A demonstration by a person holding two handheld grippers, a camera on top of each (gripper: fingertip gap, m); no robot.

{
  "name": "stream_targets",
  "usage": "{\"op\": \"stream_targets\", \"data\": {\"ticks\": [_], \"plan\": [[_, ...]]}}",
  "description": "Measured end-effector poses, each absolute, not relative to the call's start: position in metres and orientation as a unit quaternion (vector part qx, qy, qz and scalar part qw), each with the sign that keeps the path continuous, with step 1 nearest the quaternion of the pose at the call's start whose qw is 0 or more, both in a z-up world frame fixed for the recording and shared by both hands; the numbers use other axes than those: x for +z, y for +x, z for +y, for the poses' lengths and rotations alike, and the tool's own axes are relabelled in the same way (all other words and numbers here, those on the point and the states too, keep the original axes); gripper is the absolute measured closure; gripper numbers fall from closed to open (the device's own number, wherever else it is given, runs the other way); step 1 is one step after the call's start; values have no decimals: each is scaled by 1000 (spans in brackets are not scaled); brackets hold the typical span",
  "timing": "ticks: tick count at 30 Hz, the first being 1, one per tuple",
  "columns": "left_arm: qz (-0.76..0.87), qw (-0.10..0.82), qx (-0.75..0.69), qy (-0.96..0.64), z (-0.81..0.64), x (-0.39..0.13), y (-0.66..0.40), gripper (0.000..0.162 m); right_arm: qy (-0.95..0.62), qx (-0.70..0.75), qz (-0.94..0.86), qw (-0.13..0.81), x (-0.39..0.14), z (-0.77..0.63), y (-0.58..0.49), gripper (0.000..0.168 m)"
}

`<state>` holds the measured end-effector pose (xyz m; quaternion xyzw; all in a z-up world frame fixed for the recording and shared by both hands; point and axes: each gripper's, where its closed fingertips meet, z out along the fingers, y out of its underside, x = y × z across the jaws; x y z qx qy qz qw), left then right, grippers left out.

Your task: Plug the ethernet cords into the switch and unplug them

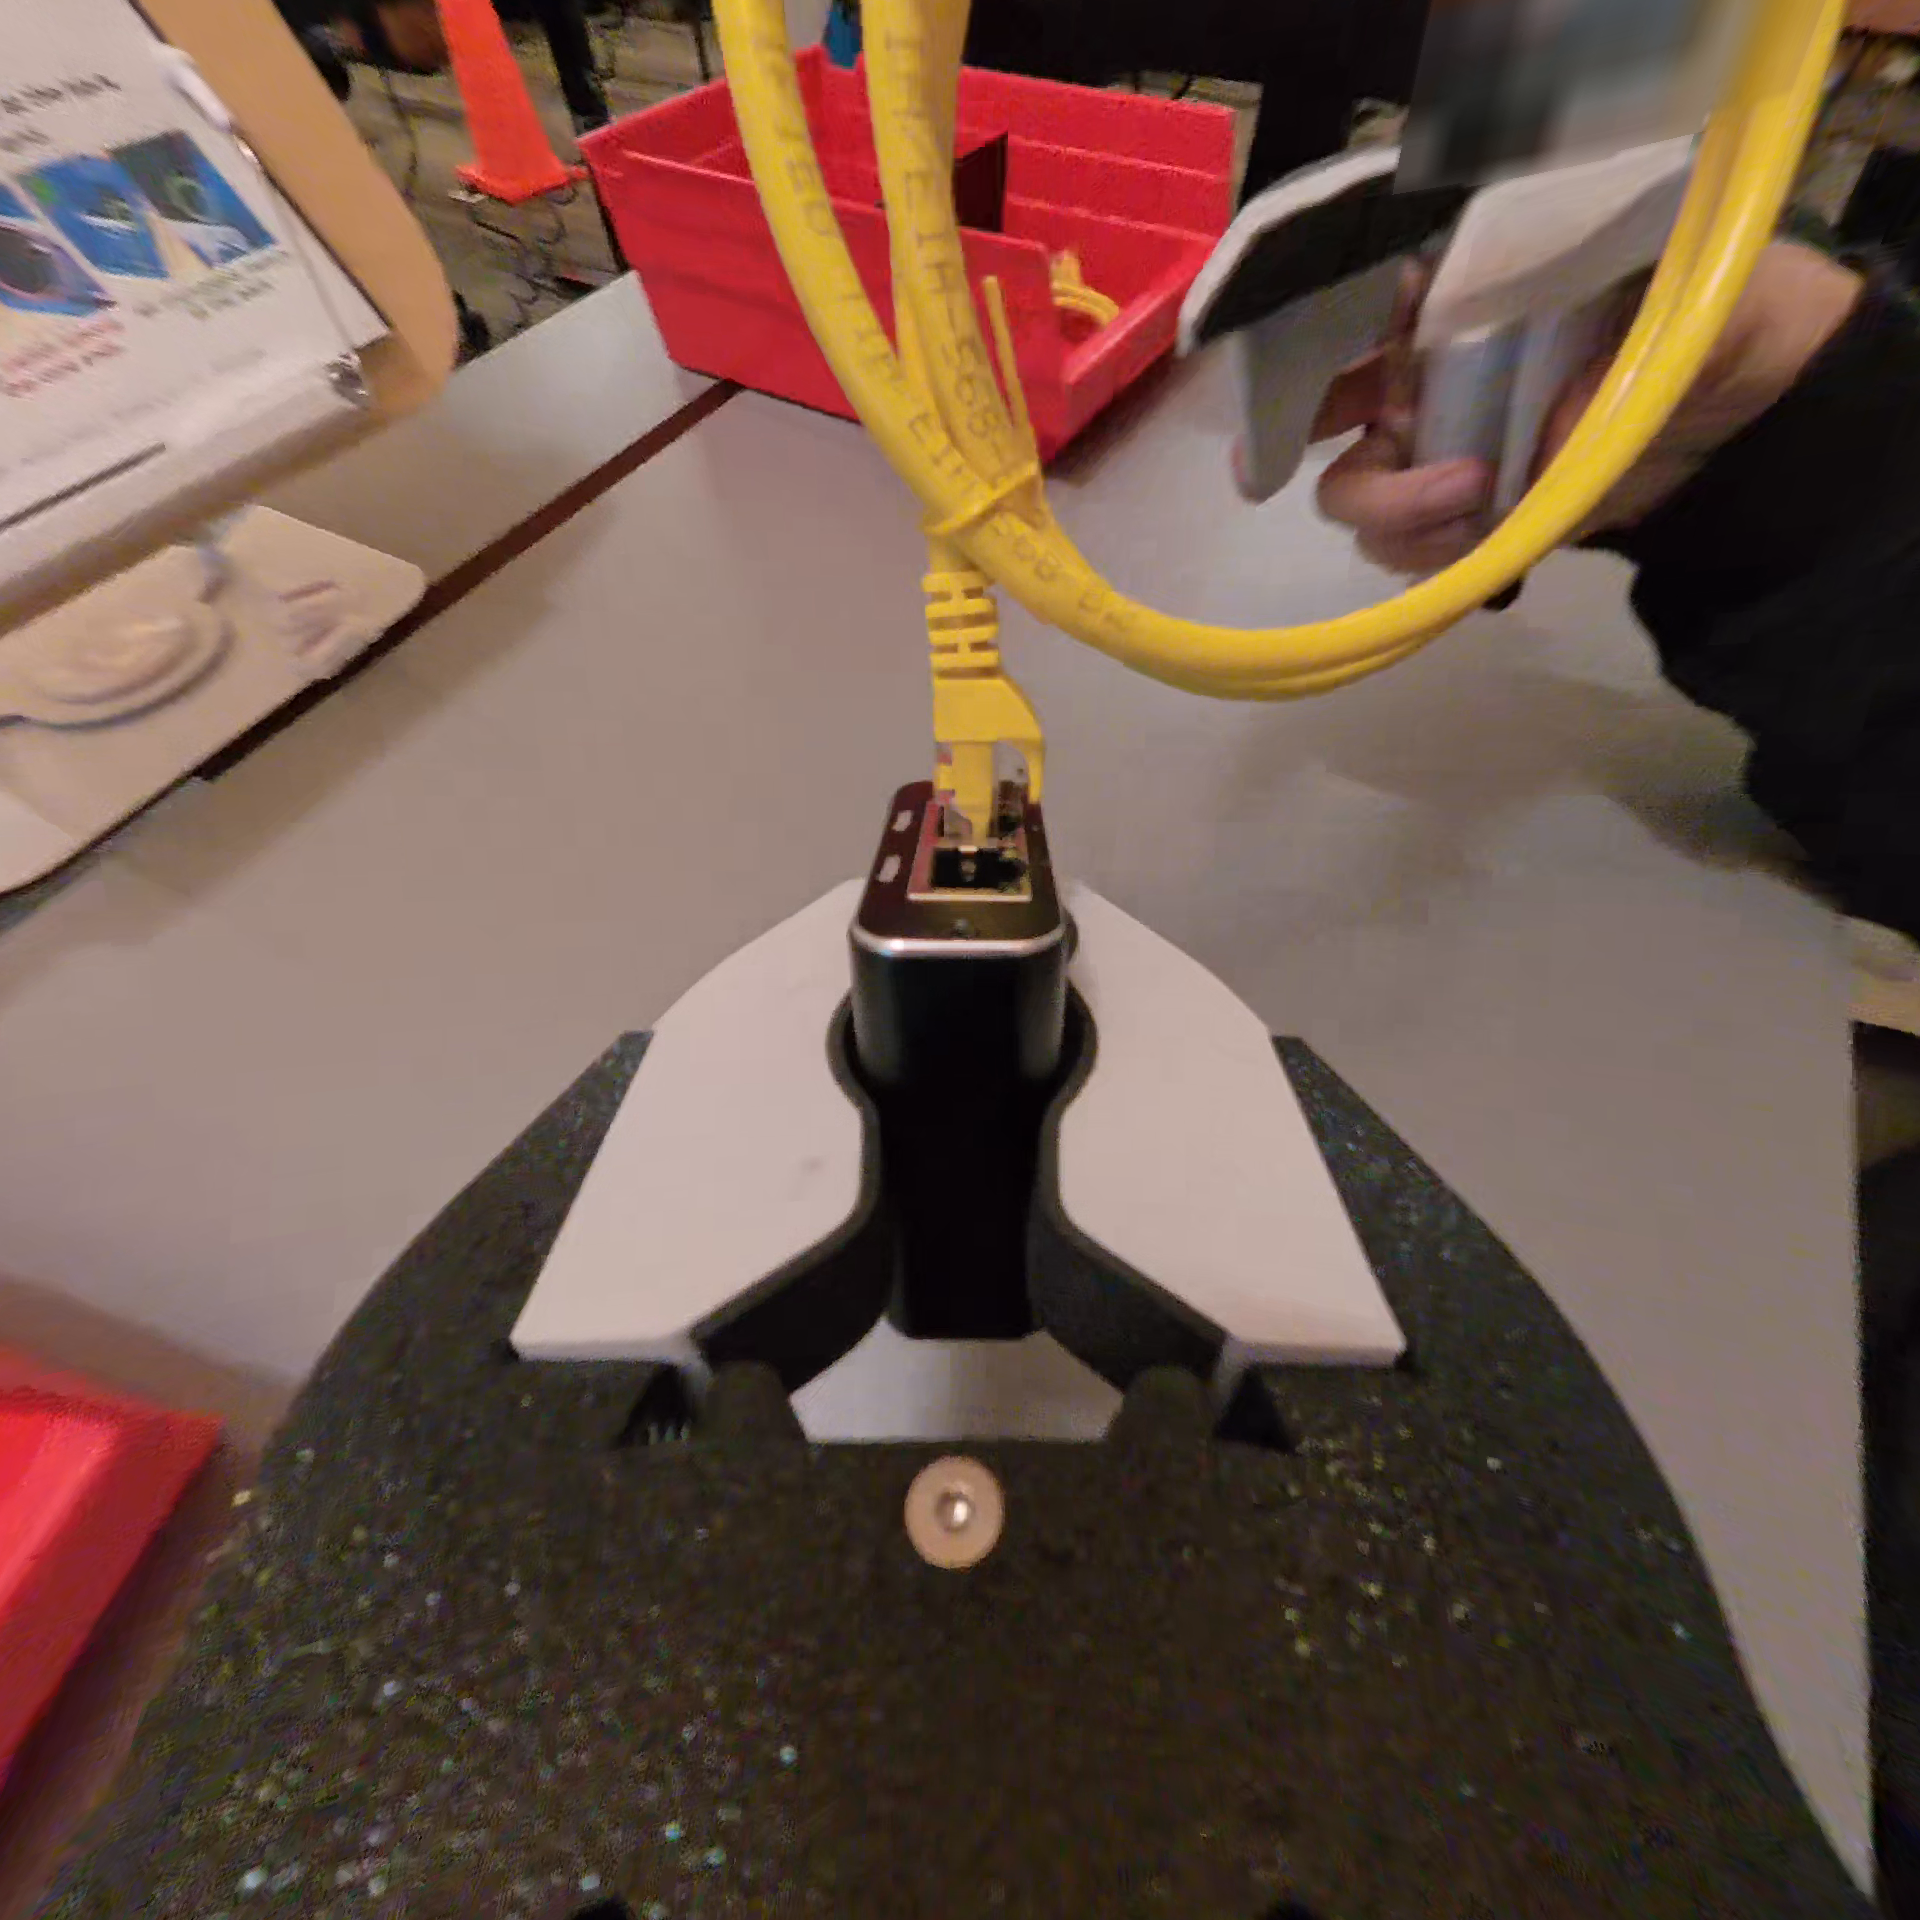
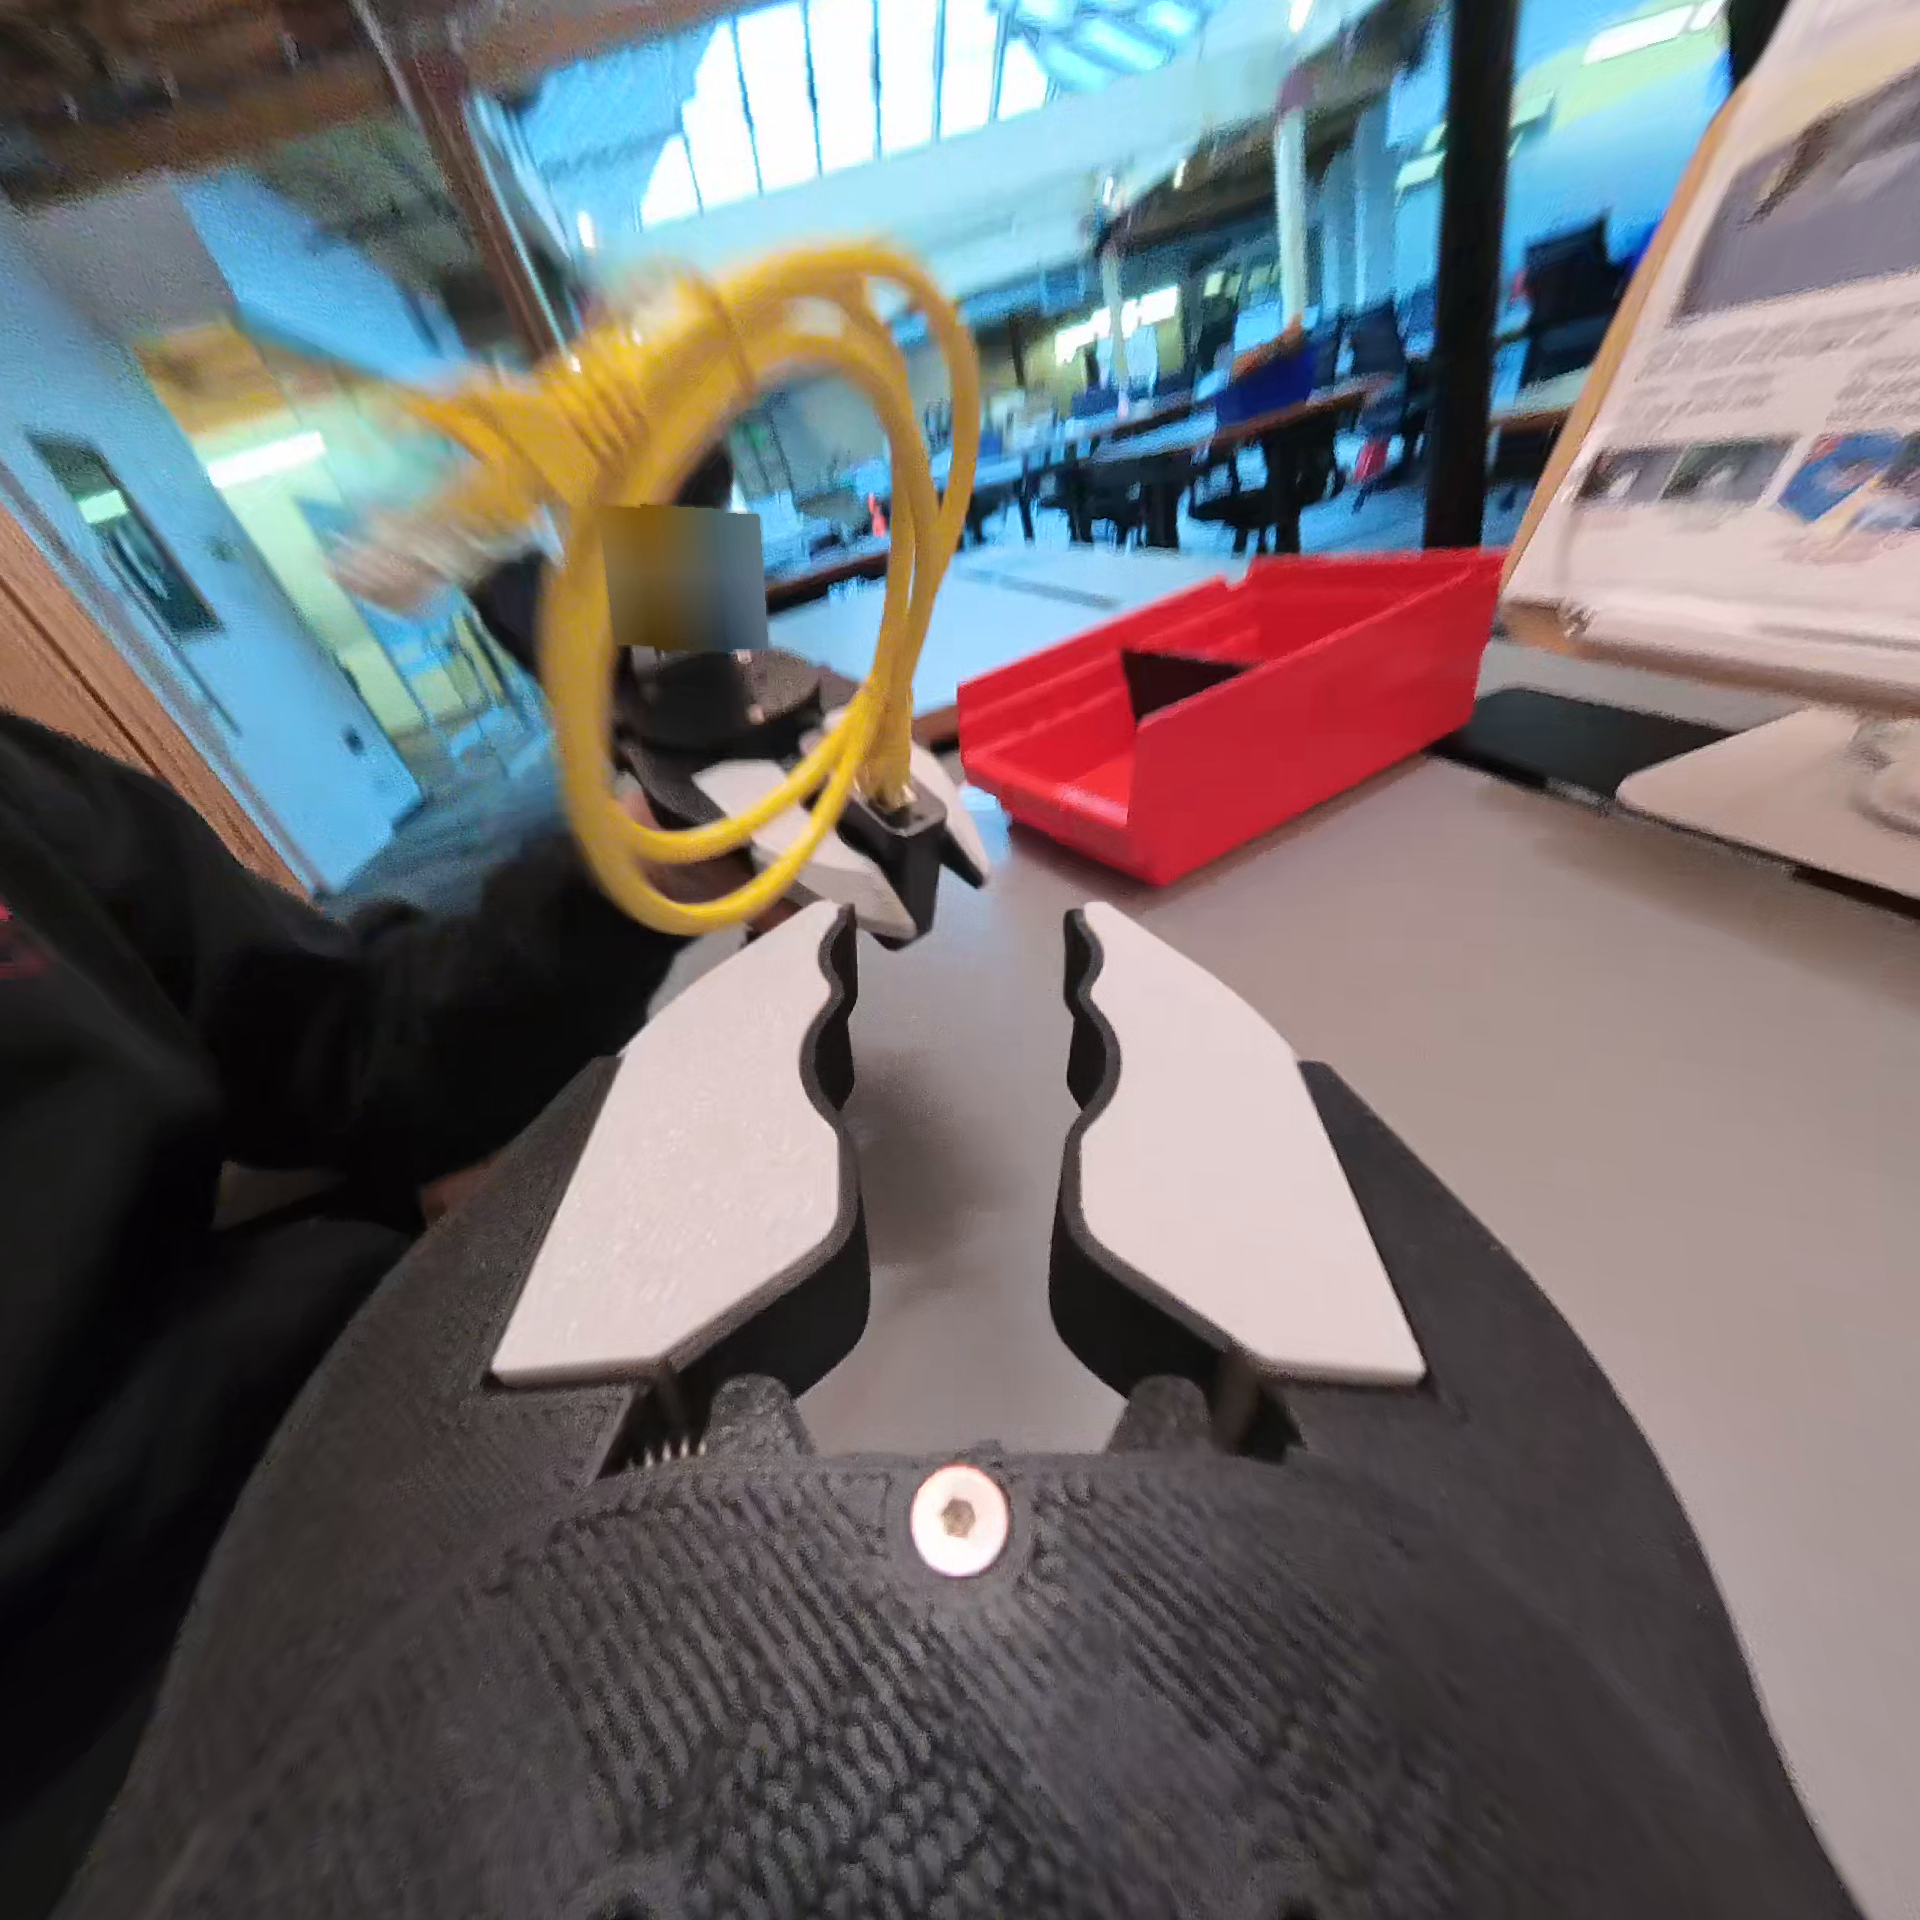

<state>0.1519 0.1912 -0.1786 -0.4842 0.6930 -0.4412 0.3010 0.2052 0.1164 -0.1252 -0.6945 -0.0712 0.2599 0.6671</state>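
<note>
Speckled black hand-held gripper [image 2: 961, 925] bodies, pale grey wavy-edged fingers [image 2: 707, 1143], silver centre screw [image 2: 958, 1519], black sleeves [image 2: 312, 1039]

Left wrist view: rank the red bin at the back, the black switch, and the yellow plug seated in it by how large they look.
1. Red bin, though it sits farthest away.
2. Switch, near the camera, clamped in the left tongs.
3. Yellow plug.

A large open hall, of the workshop or exhibition kind, is suggested. Far off, long rows of tables with dark chairs [image 2: 1226, 468] are seen under tall bright windows [image 2: 831, 94]. An orange traffic cone [image 1: 499, 104] stands on the far floor. Nearby, a plain grey tabletop [image 1: 416, 935] carries a red plastic parts bin [image 2: 1226, 707] and a printed poster board on a stand [image 1: 145, 281].
</note>
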Motion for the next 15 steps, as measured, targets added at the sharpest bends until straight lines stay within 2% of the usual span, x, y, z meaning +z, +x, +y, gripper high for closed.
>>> {"op": "stream_targets", "data": {"ticks": [3,6,11,15], "plan": [[701,327,-408,-484,209,-175,146,135,-638,310,-51,703,-90,93,212,129],[710,324,-406,-476,215,-176,142,135,-579,406,-30,706,-65,82,203,135],[727,304,-399,-469,215,-184,138,135,-539,550,-6,638,-62,87,179,148],[741,300,-381,-465,218,-190,136,135,-567,581,-17,584,-79,93,163,139]]}}
